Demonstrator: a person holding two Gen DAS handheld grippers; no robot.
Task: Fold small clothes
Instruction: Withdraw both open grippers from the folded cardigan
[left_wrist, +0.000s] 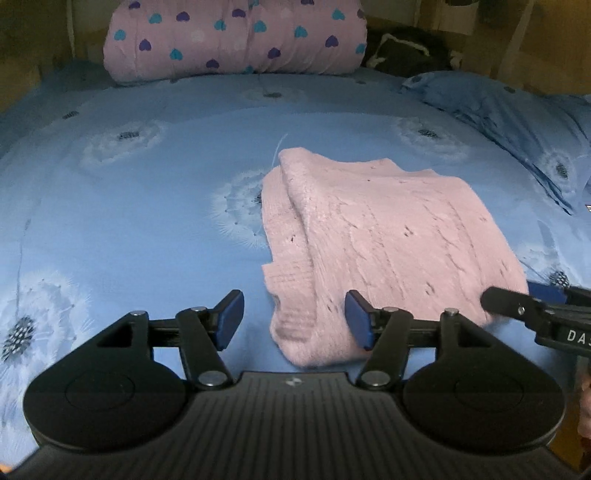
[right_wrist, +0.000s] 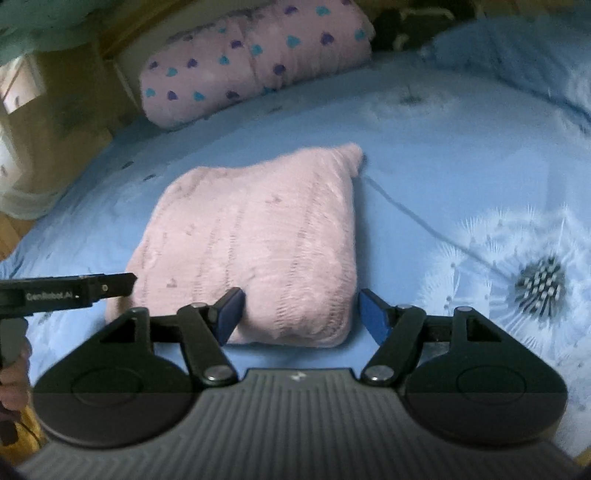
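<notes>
Nearest in the left wrist view, the left gripper (left_wrist: 294, 319) stands with its blue pads apart and nothing pinched between them; the near edge of the pink knitted sweater (left_wrist: 373, 236) lies in the gap at 12 o'clock without being pressed. In the right wrist view the right gripper (right_wrist: 300, 315) is likewise spread, with the sweater's near hem between the pads; whether the left pad (right_wrist: 231, 314) touches the knit is hard to tell through the blur. Each camera catches the other tool only in part: the right one pokes in at 3 o'clock in the left view, cut off by the frame, and the left one enters at 9 o'clock in the right view, with part of a hand (right_wrist: 13, 384) below it. The sweater lies folded on the blue dandelion bedsheet (left_wrist: 129, 206); only the left view shows its layered, ribbed edges at 10 o'clock. Farthest, at 12 o'clock, sits a pink heart-print quilt roll (left_wrist: 236, 40), and beside it at 1 o'clock a dark heap (left_wrist: 402, 51) too dim to identify.
</notes>
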